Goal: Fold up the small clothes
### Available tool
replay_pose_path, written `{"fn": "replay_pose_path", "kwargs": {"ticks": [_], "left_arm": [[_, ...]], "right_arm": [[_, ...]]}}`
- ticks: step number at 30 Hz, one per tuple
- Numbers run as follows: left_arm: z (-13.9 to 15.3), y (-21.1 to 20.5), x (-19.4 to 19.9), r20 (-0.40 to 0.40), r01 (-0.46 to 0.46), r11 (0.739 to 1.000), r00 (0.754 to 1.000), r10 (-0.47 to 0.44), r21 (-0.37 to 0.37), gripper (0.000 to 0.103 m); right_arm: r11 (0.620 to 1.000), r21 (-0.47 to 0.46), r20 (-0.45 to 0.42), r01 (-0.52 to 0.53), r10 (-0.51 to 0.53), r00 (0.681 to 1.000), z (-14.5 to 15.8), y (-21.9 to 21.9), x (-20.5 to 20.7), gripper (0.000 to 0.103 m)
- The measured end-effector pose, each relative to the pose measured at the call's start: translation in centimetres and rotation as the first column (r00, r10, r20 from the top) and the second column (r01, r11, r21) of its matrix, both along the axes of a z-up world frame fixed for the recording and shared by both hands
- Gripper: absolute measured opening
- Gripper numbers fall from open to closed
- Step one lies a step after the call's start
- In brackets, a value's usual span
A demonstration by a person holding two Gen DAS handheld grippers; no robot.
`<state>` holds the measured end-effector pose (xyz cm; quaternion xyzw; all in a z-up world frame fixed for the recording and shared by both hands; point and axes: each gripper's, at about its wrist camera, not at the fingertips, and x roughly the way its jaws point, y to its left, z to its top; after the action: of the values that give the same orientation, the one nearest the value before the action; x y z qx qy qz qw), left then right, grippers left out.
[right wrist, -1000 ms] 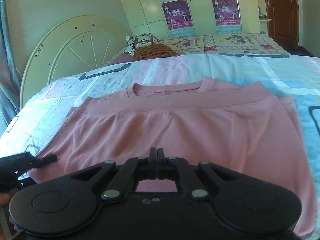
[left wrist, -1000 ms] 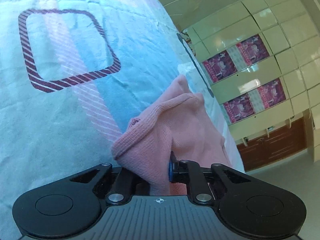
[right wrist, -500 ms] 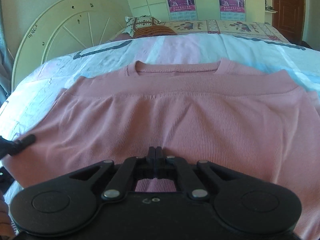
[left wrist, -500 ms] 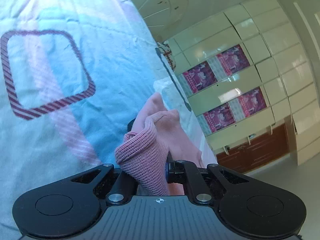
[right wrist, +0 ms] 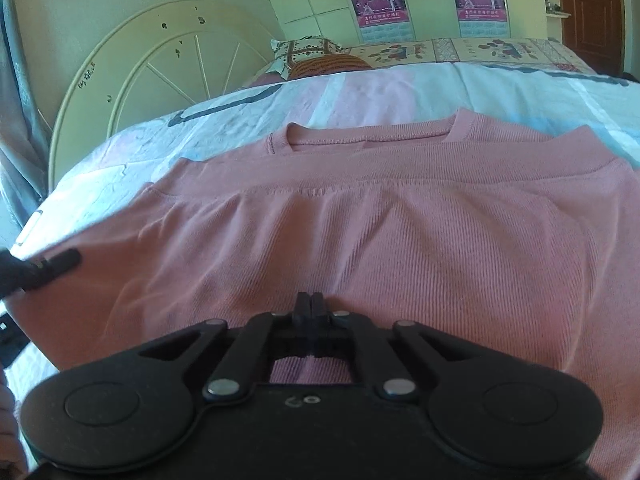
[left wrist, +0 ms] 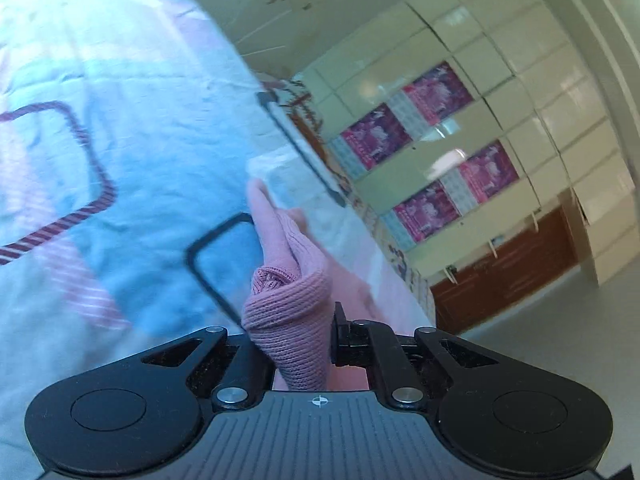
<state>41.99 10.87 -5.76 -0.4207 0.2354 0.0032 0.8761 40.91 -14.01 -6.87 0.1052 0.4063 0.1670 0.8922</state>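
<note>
Left wrist view: the left gripper (left wrist: 304, 332) is clamped on a bunched ribbed edge of the pink top (left wrist: 288, 320) at lower centre, above the pale blue patterned bedsheet (left wrist: 140, 140). Right wrist view: the right gripper (right wrist: 310, 308), jaws pressed together at lower centre, pinches the pink top's near edge; the garment lies folded across the middle of the frame, neckline toward the round white headboard (right wrist: 160, 56).

Soft daylight, cool blue-green cast, motion blur across the bedsheet (left wrist: 120, 160) ahead-left of the jaws, window glare on wardrobe doors (left wrist: 452, 132) far right, strong fisheye bending, dark corner vignettes.
</note>
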Motion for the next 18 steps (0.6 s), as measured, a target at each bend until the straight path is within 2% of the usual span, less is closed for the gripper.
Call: {"fn": "replay_pose_path", "kwargs": {"ticks": [3, 4, 7, 10, 12, 13, 14, 15, 16, 17, 18], "left_arm": [[3.9, -4.7, 1.4, 0.04, 0.124, 0.987, 0.991, -0.129, 0.099, 0.008], [5.1, -6.5, 1.9, 0.053, 0.164, 0.978, 0.984, -0.172, 0.127, 0.008], [7.4, -12.1, 3.1, 0.06, 0.291, 0.942, 0.951, -0.305, 0.168, 0.008], [8.4, -18.2, 4.1, 0.036, 0.413, 0.889, 0.903, -0.428, 0.197, 0.008], [7.8, -22.4, 4.6, -0.025, 0.489, 0.846, 0.868, -0.496, 0.214, 0.008], [7.0, -24.8, 4.9, -0.078, 0.537, 0.817, 0.842, -0.533, 0.212, 0.008], [5.9, -27.0, 5.3, -0.143, 0.583, 0.781, 0.812, -0.566, 0.223, 0.009], [4.9, -29.4, 5.6, -0.259, 0.639, 0.73, 0.768, -0.586, 0.241, 0.009], [4.5, -30.6, 5.5, -0.324, 0.672, 0.698, 0.736, -0.594, 0.247, 0.009], [5.0, -31.0, 4.5, -0.307, 0.683, 0.681, 0.729, -0.612, 0.265, 0.01], [6.0, -30.7, 3.7, -0.273, 0.674, 0.677, 0.739, -0.616, 0.297, 0.011]], "right_arm": [[0.998, 0.067, -0.01, 0.005, -0.005, 1.0, 0.6, -1.7, -0.1, 0.0], [0.994, 0.102, 0.011, 0.03, -0.031, 0.999, 1.1, -3.1, -0.6, 0.003], [0.974, 0.195, 0.036, 0.116, -0.125, 0.991, 2.5, -8.4, -2.0, 0.003], [0.947, 0.248, 0.047, 0.204, -0.222, 0.974, 3.6, -14.6, -3.8, 0.003], [0.926, 0.273, 0.045, 0.26, -0.283, 0.958, 4.0, -18.5, -5.0, 0.006], [0.913, 0.288, 0.037, 0.29, -0.313, 0.949, 4.0, -20.5, -5.6, 0.008], [0.901, 0.304, 0.022, 0.309, -0.331, 0.943, 3.8, -22.1, -6.0, 0.011], [0.889, 0.322, 0.0, 0.326, -0.344, 0.939, 3.4, -23.7, -6.4, 0.024], [0.878, 0.335, -0.017, 0.341, -0.357, 0.934, 3.1, -24.9, -6.8, 0.042], [0.868, 0.343, -0.025, 0.358, -0.373, 0.928, 3.0, -25.8, -7.3, 0.05], [0.86, 0.358, -0.024, 0.363, -0.381, 0.924, 2.9, -26.6, -7.9, 0.056]]}}
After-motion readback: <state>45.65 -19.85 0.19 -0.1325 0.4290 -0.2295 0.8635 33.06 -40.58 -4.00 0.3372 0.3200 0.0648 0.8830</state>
